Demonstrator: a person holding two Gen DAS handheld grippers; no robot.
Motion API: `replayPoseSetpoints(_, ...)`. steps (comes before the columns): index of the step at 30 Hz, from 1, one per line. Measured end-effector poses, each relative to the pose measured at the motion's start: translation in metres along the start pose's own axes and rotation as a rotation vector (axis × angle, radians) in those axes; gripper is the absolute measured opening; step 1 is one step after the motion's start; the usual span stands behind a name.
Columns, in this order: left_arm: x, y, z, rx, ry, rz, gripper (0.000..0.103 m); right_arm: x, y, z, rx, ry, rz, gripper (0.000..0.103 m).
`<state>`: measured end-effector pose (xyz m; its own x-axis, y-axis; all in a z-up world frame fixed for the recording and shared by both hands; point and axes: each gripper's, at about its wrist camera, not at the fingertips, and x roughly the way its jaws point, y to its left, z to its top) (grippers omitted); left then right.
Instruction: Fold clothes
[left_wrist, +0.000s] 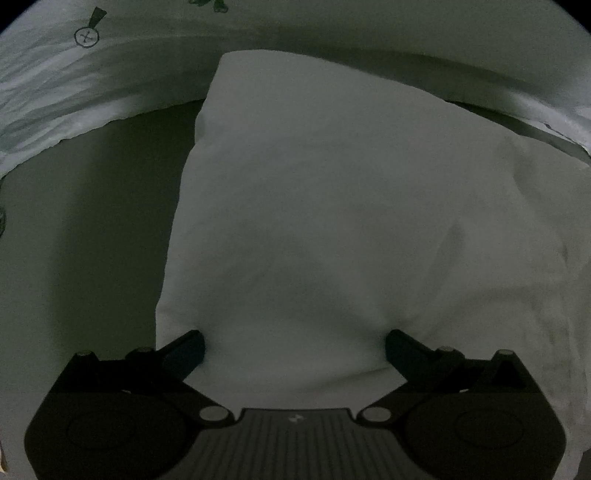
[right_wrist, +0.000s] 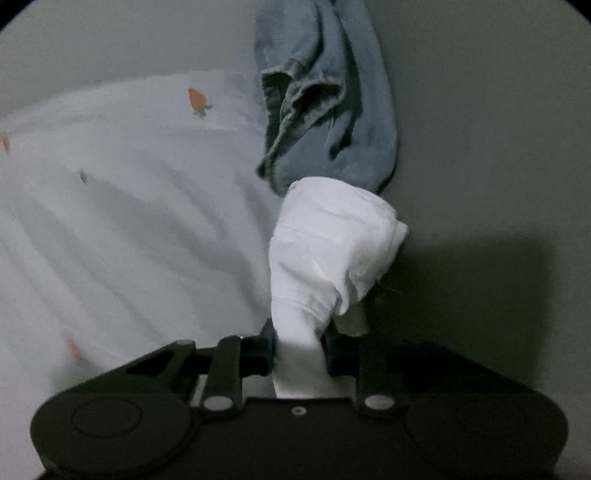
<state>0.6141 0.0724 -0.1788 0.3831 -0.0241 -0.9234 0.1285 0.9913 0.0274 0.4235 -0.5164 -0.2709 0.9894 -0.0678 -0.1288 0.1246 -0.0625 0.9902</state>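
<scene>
In the left wrist view a white garment (left_wrist: 332, 221) lies folded on a dark grey surface (left_wrist: 92, 240). My left gripper (left_wrist: 295, 350) points down at its near edge with both jaws spread wide. Its fingers (left_wrist: 188, 350) rest on or just above the cloth at either side, not pinching it. In the right wrist view my right gripper (right_wrist: 299, 350) is shut on a bunched white cloth (right_wrist: 325, 251), which sticks out forward between the jaws.
A crumpled blue denim garment (right_wrist: 325, 103) lies beyond the white bunch. A white sheet printed with small carrots (right_wrist: 129, 203) covers the left of the right wrist view. A pale printed sheet (left_wrist: 92, 85) borders the far side in the left wrist view.
</scene>
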Motion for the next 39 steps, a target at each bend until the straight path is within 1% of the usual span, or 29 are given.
replayPoseSetpoints(4, 0.003, 0.003, 0.007, 0.001, 0.037, -0.002, 0.103, 0.007, 0.003, -0.023, 0.166, 0.056, 0.191, 0.024)
replayPoseSetpoints(5, 0.003, 0.004, 0.01, 0.001, 0.041, -0.003, 0.103, 0.008, 0.004, -0.03, 0.193, 0.073, 0.221, 0.024)
replayPoseSetpoints(8, -0.001, 0.013, 0.002, -0.001, 0.034, -0.004, 0.103, 0.013, 0.008, -0.052, 0.272, 0.128, 0.308, 0.024)
replayPoseSetpoints(11, -0.002, 0.012, -0.002, -0.003, 0.023, -0.003, 0.103, 0.015, 0.014, -0.076, 0.301, 0.197, 0.36, 0.023)
replayPoseSetpoints(14, -0.001, 0.014, -0.002, -0.002, 0.015, -0.004, 0.103, 0.019, 0.019, -0.099, 0.307, 0.274, 0.391, 0.023)
replayPoseSetpoints(17, -0.001, 0.01, -0.005, 0.0, 0.011, -0.007, 0.103, 0.02, 0.02, -0.122, 0.313, 0.322, 0.407, 0.022)
replayPoseSetpoints(20, -0.004, 0.012, -0.004, 0.004, 0.03, -0.026, 0.103, 0.02, 0.025, -0.14, 0.309, 0.353, 0.398, 0.022)
replayPoseSetpoints(23, -0.013, 0.02, -0.005, -0.027, 0.05, -0.072, 0.103, 0.02, 0.044, -0.152, 0.232, 0.413, 0.368, 0.021)
replayPoseSetpoints(26, -0.023, 0.035, -0.01, -0.074, 0.054, -0.113, 0.103, 0.021, 0.063, -0.164, 0.156, 0.485, 0.349, 0.021)
replayPoseSetpoints(27, -0.026, 0.04, -0.012, -0.078, 0.057, -0.121, 0.103, 0.021, 0.068, -0.169, 0.133, 0.509, 0.345, 0.021)
replayPoseSetpoints(29, -0.037, 0.045, -0.023, -0.081, 0.044, -0.114, 0.103, 0.02, 0.074, -0.182, 0.098, 0.555, 0.318, 0.021)
replayPoseSetpoints(32, -0.051, 0.059, -0.04, -0.118, 0.025, -0.104, 0.103, 0.021, 0.071, -0.202, 0.074, 0.618, 0.274, 0.021)
replayPoseSetpoints(35, -0.063, 0.078, -0.056, -0.164, 0.003, -0.121, 0.103, 0.028, 0.06, -0.22, 0.083, 0.672, 0.224, 0.021)
replayPoseSetpoints(39, -0.078, 0.103, -0.065, -0.192, -0.03, -0.133, 0.103, 0.045, 0.048, -0.24, 0.075, 0.751, 0.135, 0.021)
